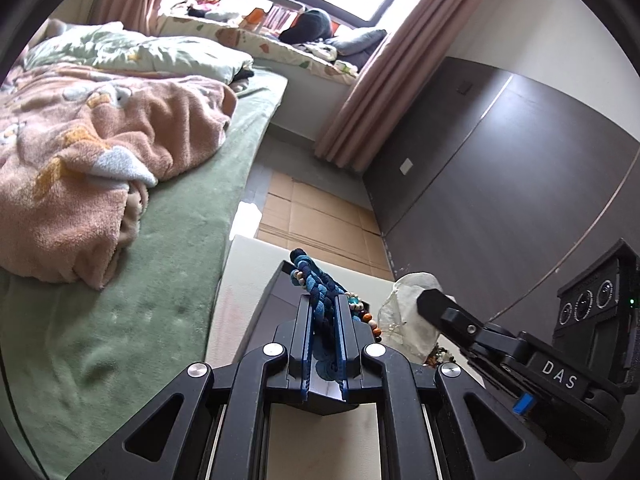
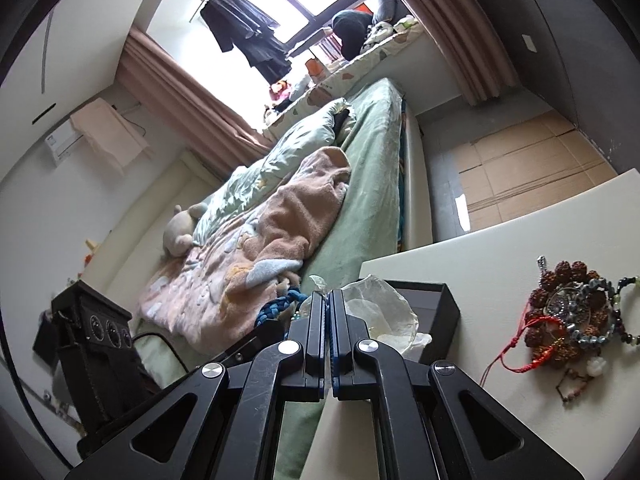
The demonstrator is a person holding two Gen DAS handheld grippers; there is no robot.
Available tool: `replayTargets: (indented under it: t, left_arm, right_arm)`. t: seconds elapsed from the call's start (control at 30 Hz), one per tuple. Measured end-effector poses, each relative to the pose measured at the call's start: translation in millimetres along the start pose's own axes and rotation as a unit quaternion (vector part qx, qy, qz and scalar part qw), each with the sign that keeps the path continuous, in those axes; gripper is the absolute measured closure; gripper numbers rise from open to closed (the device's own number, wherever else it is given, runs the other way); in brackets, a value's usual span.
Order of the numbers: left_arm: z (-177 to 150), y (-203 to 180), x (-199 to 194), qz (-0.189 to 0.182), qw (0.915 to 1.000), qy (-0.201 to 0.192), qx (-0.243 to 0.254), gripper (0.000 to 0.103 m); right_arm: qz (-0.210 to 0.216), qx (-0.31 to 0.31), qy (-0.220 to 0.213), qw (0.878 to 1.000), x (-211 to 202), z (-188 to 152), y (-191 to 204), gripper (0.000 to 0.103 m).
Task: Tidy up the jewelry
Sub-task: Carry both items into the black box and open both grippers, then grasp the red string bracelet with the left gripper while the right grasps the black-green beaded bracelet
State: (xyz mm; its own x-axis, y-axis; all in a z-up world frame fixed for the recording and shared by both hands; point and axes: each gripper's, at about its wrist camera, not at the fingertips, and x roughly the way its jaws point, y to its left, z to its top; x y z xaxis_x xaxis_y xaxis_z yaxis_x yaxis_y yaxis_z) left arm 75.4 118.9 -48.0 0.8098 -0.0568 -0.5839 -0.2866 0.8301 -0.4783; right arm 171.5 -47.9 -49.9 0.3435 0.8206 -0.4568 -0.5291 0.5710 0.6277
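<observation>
Left gripper (image 1: 324, 308) clamped on blue braid (image 1: 316, 280) over black box (image 1: 276, 300); right gripper (image 2: 330, 304), marked "DAS", pinching clear bag (image 2: 376, 312) beside box.

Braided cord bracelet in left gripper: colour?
Light and navy blue braided cord bracelet, clearest in left wrist view.

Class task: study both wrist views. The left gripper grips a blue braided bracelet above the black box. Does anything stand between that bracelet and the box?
Partly. The left gripper holds the blue braided bracelet over the black box. A clear plastic bag, pinched by the right gripper, sits at the box's opening and seems to cover part of it.
</observation>
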Motion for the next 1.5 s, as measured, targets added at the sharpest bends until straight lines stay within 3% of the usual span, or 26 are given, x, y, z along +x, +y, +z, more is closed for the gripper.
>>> replayTargets:
  t: [0.07, 0.13, 0.2, 0.37, 0.47, 0.53, 0.57, 0.6, 0.73, 0.87, 1.03, 1.23, 1.4, 1.5]
  left_arm:
    - [1.6, 3.8, 3.0, 0.006, 1.0, 0.002, -0.002, 0.093]
    - [2.0, 3.3, 5.3, 0.006, 1.0, 0.004, -0.001, 0.093]
    - [2.2, 1.3, 8.5, 0.009, 0.9999, 0.007, 0.004, 0.093]
    - [1.8, -10.0, 14.8, 0.0, 0.9998, 0.019, 0.01, 0.092]
    - [1.6, -17.0, 18.0, -0.011, 0.9995, 0.028, 0.012, 0.085]
    - [0.4, -19.6, 21.0, -0.004, 0.9992, 0.037, 0.013, 0.055]
    - [-0.6, -20.1, 20.8, -0.001, 0.9993, 0.036, 0.012, 0.03]
    - [-1.5, -19.5, 18.7, 0.0, 0.9995, 0.03, 0.008, 0.017]
    - [-3.2, -19.8, 9.4, -0.001, 0.9999, 0.013, 0.0, 0.015]
    - [-10.5, -27.0, 8.8, -0.018, 0.9995, 0.025, -0.002, 0.015]
    - [-20.3, -48.2, 4.0, -0.03, 0.9986, 0.024, 0.037, 0.015]
    - [-31.1, -66.2, 6.7, -0.045, 0.9964, 0.031, 0.065, 0.015]
    - [-40.5, -78.7, 17.8, -0.06, 0.994, 0.053, 0.075, 0.029]
    - [-46.5, -84.9, 27.4, -0.068, 0.9919, 0.074, 0.077, 0.031]
  right_arm:
    - [0.015, 0.013, 0.028, 0.999, 13.8, 0.8, -4.0, 0.088]
    - [0.01, 0.036, 0.047, 0.998, 19.5, -1.6, -13.0, 0.035]
    - [0.001, 0.048, 0.028, 0.998, 10.3, -2.6, -21.2, 0.027]
    - [-0.008, 0.067, 0.013, 0.998, -9.0, 1.3, -35.7, 0.027]
    - [-0.023, 0.074, 0.017, 0.997, -16.7, 0.7, -42.3, 0.027]
    - [-0.025, 0.078, 0.016, 0.996, -22.5, -0.1, -45.7, 0.027]
    - [-0.028, 0.079, 0.015, 0.996, -24.6, 1.3, -46.8, 0.027]
    - [-0.033, 0.079, 0.014, 0.996, -28.4, 1.7, -47.3, 0.027]
    - [-0.037, 0.099, 0.004, 0.994, -52.5, 4.8, -54.2, 0.026]
    - [-0.077, 0.095, -0.024, 0.992, -79.0, 7.5, -62.3, 0.023]
    - [-0.119, 0.089, -0.031, 0.988, -107.1, 5.4, -76.5, 0.023]
    - [-0.137, 0.094, -0.031, 0.986, -127.2, -0.4, -93.8, 0.023]
    - [-0.14, 0.123, -0.025, 0.982, -134.2, -3.8, -111.1, 0.023]
    - [-0.142, 0.142, -0.023, 0.979, -135.5, -4.2, -118.5, 0.023]
